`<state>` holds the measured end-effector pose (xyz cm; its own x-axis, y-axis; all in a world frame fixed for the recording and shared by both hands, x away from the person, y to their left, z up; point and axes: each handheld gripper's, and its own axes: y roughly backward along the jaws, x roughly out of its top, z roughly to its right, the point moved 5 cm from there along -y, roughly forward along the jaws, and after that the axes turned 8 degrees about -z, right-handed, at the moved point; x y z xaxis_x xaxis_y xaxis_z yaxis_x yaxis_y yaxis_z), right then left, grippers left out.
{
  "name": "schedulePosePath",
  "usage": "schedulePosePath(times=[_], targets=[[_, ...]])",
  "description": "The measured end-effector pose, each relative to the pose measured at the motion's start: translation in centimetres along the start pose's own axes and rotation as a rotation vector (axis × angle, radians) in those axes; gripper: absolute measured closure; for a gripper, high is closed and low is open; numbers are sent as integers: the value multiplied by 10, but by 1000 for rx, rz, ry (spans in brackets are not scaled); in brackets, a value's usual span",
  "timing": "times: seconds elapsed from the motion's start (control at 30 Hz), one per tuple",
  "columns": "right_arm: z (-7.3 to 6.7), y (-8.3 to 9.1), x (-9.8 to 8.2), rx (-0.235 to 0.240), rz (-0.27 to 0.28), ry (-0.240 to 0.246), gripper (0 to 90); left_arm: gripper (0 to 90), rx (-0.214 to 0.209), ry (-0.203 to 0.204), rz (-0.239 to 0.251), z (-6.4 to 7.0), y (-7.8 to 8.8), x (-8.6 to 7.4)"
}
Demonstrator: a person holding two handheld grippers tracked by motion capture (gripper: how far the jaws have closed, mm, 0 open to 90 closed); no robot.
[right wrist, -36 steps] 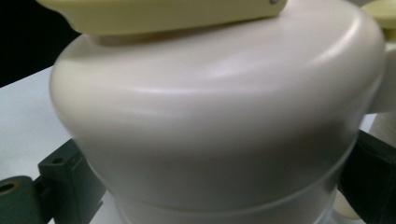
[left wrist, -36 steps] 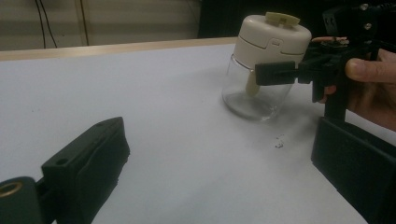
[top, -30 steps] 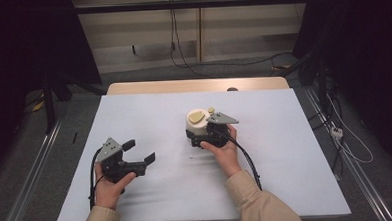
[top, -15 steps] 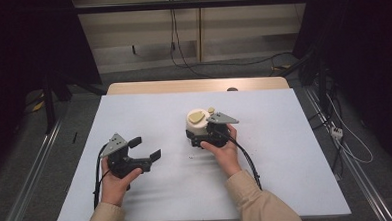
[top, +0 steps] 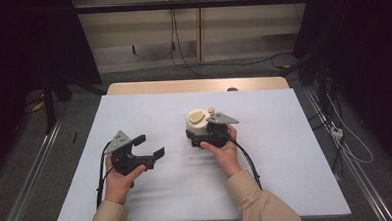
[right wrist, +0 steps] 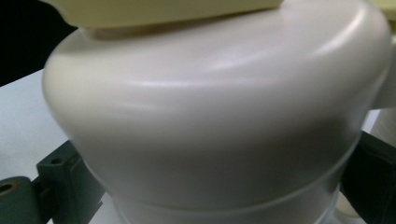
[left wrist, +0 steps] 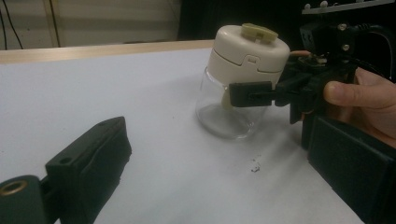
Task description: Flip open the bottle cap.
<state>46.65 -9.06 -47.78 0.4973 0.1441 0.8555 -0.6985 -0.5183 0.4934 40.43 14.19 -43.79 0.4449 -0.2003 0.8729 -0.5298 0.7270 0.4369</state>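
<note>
Jar stands clamped at its glass body by the right gripper, apparently steadying it, while the left gripper waits agape nearby.

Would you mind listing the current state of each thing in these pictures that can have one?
Jar: upright on the table, glass body looks nearly empty.
Jar lid: closed, seated on the jar.
Right gripper: shut on the jar, jaws at either side of the glass below the lid.
Left gripper: open, holding nothing, apart from the jar.
</note>
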Motion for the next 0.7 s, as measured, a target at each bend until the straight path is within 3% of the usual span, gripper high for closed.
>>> schedulePosePath(times=[0.7], targets=[[0,0,0,1,-4,7,31,75,2,-7,-19,0,-10,8]])
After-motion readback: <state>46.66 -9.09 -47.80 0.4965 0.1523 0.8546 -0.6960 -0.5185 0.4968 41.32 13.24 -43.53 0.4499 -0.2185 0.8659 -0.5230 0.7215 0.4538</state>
